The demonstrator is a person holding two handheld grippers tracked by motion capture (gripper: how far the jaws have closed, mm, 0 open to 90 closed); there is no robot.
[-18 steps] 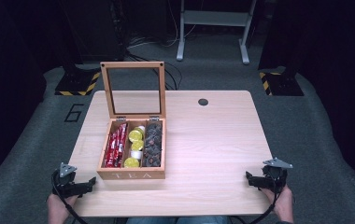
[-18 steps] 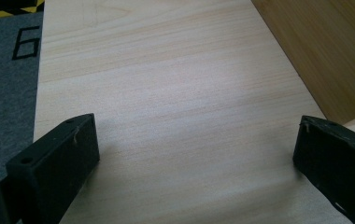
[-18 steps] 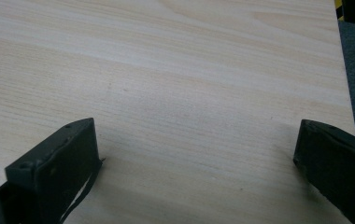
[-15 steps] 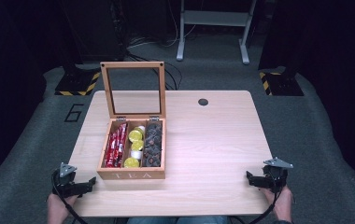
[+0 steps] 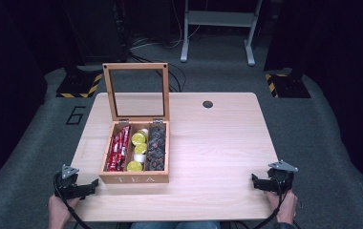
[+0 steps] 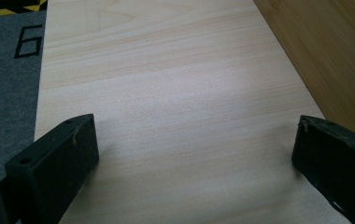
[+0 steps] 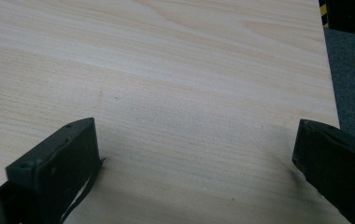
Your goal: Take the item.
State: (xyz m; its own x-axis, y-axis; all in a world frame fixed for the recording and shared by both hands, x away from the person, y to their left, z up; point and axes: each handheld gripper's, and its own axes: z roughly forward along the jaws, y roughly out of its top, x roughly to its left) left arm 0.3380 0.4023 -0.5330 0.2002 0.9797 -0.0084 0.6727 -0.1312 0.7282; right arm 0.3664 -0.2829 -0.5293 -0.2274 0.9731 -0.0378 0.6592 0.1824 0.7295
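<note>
Tea box [image 5: 136, 148] is placed left of centre on the table [image 5: 218, 143], lid [image 5: 136, 90] raised upright. Left gripper [image 5: 91, 186] is just beside its front corner, jaws released, empty; right gripper [image 5: 256, 181] likewise, well apart. Box judged rigid wood; the glazed lid is fragile and best gripped by its top rail.

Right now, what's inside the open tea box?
The tea box has three lengthwise compartments: red sachets on the left, yellow and white capsules in the middle, dark capsules on the right. Anything beneath those top layers is covered.
</note>
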